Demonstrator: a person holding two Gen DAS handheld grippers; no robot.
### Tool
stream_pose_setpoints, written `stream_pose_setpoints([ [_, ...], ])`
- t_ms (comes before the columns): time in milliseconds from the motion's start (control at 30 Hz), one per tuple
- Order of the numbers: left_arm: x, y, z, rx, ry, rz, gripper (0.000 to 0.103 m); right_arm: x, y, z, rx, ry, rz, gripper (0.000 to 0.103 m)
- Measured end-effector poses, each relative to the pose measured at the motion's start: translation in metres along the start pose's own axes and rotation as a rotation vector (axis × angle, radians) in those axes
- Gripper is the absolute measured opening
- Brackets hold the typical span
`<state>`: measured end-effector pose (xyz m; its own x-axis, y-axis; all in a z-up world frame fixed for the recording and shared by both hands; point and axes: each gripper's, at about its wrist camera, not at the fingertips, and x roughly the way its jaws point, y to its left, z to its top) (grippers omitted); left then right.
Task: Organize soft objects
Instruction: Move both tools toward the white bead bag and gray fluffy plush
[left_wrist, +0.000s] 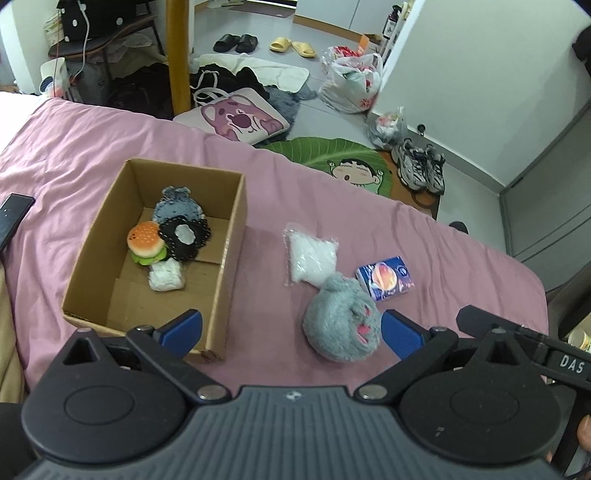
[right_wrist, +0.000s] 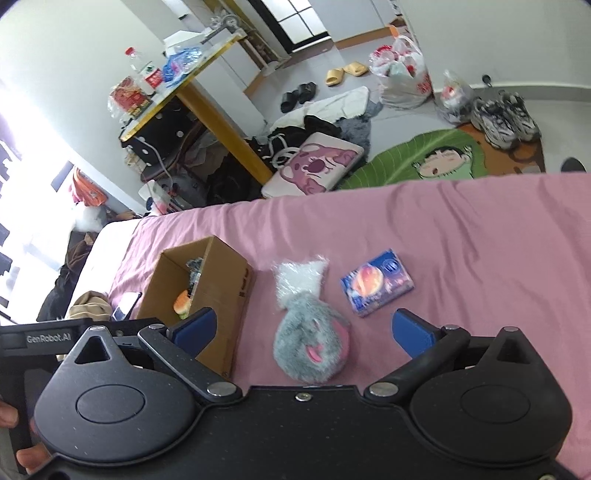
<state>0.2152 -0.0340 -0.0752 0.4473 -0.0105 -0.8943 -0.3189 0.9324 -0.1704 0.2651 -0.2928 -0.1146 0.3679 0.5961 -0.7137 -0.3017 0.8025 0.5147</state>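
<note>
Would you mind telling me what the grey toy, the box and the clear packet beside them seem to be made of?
Grey toy: plush, judging by its fuzzy, matte pile. Box: brown corrugated cardboard, dull, with folded flaps inside. Clear packet: probably thin glossy plastic film, crinkled, over white filling I cannot identify.

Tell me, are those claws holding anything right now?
No. Both the left claw and the right claw are open and empty. The grey plush lies loose on the bed between their fingers, ungripped.
</note>
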Motion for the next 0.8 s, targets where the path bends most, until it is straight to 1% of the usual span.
stream_pose_setpoints([
  [200,0.006,-0.017,-0.004,0.024,0.011,-0.006,0.102,-0.003,-0.014,-0.007,0.027,0.005,-0.002,0.102],
  [267,0.007,-0.020,-0.004,0.023,0.004,-0.004,0.102,-0.004,-0.017,-0.007,0.042,-0.004,0.003,0.102],
  [367,0.008,-0.025,-0.003,0.018,-0.003,-0.011,0.102,-0.002,-0.028,-0.006,0.096,-0.003,0.039,0.102],
  [533,0.013,-0.029,0.001,-0.005,-0.021,-0.014,0.102,0.002,-0.039,-0.006,0.147,-0.012,0.042,0.102],
  [667,0.020,-0.032,0.005,-0.021,-0.033,-0.017,0.101,0.008,-0.047,-0.006,0.188,-0.021,0.040,0.100],
  [800,0.036,-0.034,0.009,-0.040,-0.026,-0.031,0.100,0.016,-0.055,-0.007,0.230,-0.020,0.038,0.094],
])
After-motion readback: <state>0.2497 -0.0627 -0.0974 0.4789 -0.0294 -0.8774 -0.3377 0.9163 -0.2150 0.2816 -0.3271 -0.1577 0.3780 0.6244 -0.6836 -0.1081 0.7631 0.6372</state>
